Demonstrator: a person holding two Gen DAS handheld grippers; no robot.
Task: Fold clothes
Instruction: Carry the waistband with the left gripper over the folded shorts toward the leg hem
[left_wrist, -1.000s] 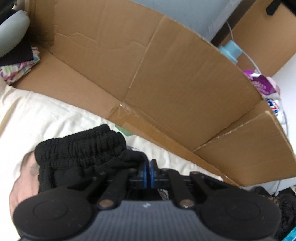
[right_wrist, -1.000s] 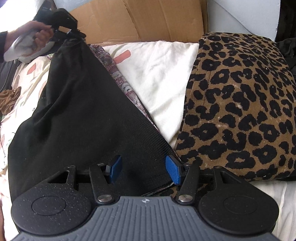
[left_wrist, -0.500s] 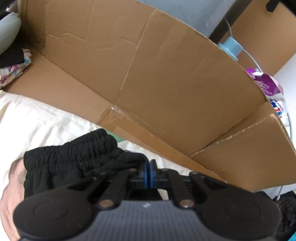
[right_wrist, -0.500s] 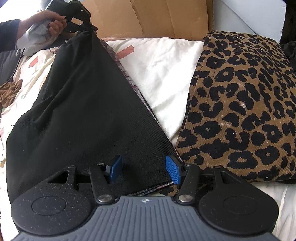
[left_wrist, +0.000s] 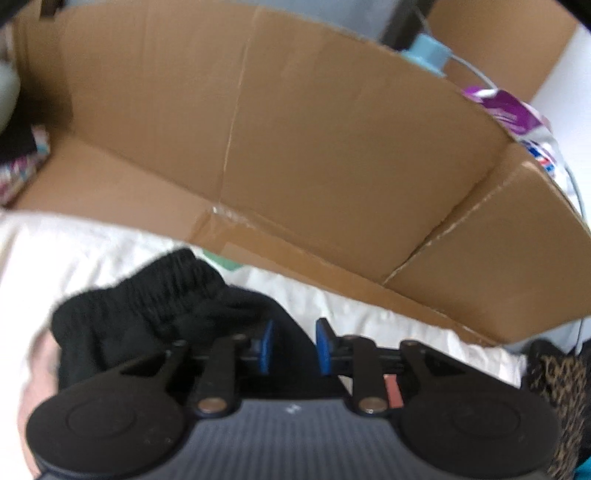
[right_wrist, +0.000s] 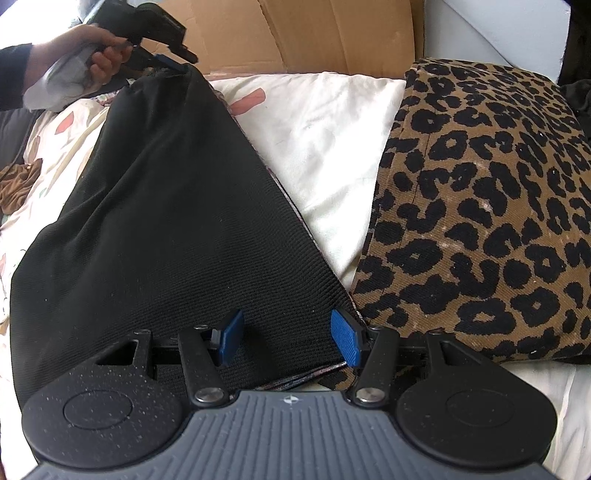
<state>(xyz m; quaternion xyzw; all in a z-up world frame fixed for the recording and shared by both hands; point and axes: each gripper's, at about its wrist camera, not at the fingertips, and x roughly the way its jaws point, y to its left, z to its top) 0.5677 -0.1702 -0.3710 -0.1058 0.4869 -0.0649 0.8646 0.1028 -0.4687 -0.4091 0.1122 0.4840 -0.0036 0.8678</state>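
Only the left wrist view showed the gathered elastic waistband of the black knitted garment, at 10 o'clock from the left tongs. Those tongs, pinching it a second before, had just been opening; black cloth lay between the parted pads. The right view showed the garment on the bed towards 11 o'clock, beside a leopard-print cushion, right tongs spread above its hem.

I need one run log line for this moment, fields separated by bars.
stage: releasing fold | left claw: just opening, black knit garment between pads | right claw: open over garment hem | surface: white bedsheet
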